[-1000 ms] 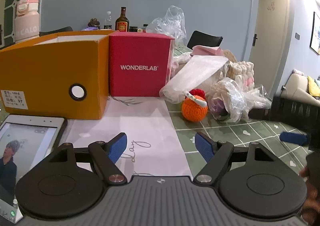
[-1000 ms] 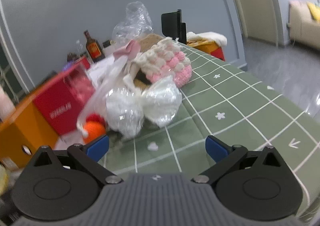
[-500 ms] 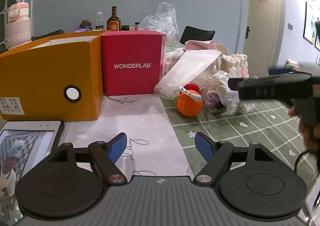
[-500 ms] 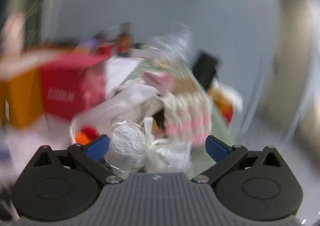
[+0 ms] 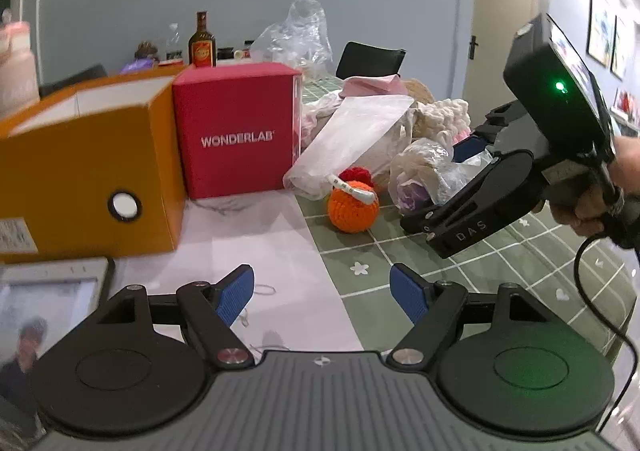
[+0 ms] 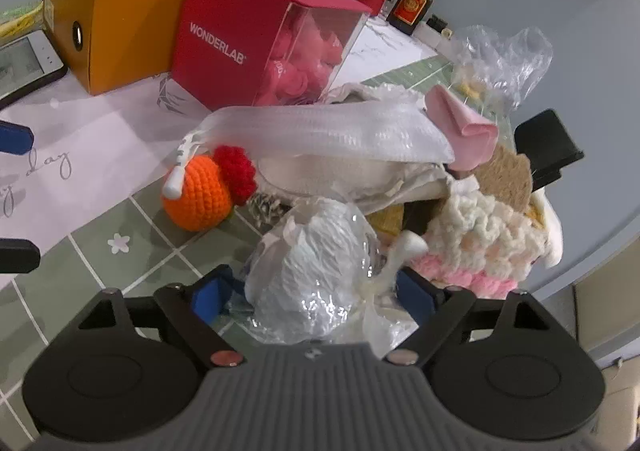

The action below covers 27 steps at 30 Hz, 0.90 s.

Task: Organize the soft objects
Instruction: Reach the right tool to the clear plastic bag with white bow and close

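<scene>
Bagged yarn ball [image 6: 320, 275] — seemingly between right claw [image 6: 316, 297] tips

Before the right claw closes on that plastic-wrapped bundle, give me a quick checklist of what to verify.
1. Right claw open around the plastic-wrapped bundle: ok, blue fingers on both sides.
2. Pads touching the wrap: cannot tell, hidden by the plastic.
3. Crocheted orange outside the grasp: ok, it sits off to the left.
4. Pink and cream knit piece clear of the right finger: not ok, it lies right against it.
5. Left claw out of the way: ok, open and empty over the table.
6. Orange box open on top: ok.
</scene>
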Available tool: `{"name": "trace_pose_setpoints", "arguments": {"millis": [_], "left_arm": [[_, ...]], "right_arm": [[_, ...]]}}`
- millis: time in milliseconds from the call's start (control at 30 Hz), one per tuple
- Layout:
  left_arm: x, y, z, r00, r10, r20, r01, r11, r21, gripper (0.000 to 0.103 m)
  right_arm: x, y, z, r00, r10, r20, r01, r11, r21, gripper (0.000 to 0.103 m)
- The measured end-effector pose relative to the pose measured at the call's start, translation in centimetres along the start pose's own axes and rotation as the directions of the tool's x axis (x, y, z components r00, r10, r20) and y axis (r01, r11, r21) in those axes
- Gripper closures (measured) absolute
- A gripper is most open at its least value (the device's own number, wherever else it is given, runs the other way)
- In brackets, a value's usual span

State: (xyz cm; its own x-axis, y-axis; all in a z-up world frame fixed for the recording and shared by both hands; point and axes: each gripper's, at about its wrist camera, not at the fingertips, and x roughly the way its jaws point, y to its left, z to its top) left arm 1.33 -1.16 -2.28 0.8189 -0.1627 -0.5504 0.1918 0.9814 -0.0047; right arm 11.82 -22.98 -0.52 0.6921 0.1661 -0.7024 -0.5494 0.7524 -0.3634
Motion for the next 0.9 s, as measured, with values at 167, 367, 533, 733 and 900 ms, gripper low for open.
{"name": "trace_pose_setpoints", "arguments": {"millis": [167,367,533,733,900], "left_arm": [[0.1,-0.5,1.0,1.0,0.02,0.002,-0.02,0.999,0.039,0.012],[0.3,-1.2,1.8,1.0,-0.001,0.013,0.0,0.999,0.04,0.012],[0.4,-0.9,1.6,1.0,-0.009,0.009,0.009,0.999,0.031,0.012],[0.2,0.4,1.8,1.0,-0.019,-0.006,0.019,0.999,-0.031,0.012],[0.1,0.6,1.9,1.0,0.0,-0.003,0.0,0.999,-0.036,0.012]], "right_arm": [[-0.3,-0.2,-0.2,1.0,0.018,-0.018,-0.017,1.0,0.023,0.022],[-2.0,1.2,-1.3,0.999,-0.011,-0.041,0.011,1.0,0.015,0.027],[-4.0,2.5,-2.1,1.0,-0.003,-0.031,0.0,0.995,-0.102,0.004],[-5.1,3.9,-2.7,0.998,0.002,-0.06,-0.025,0.92,-0.39,0.003],[-4.8,5.0,-2.9,0.999,-0.042,-0.006,0.03,0.807,-0.59,0.005]]}}
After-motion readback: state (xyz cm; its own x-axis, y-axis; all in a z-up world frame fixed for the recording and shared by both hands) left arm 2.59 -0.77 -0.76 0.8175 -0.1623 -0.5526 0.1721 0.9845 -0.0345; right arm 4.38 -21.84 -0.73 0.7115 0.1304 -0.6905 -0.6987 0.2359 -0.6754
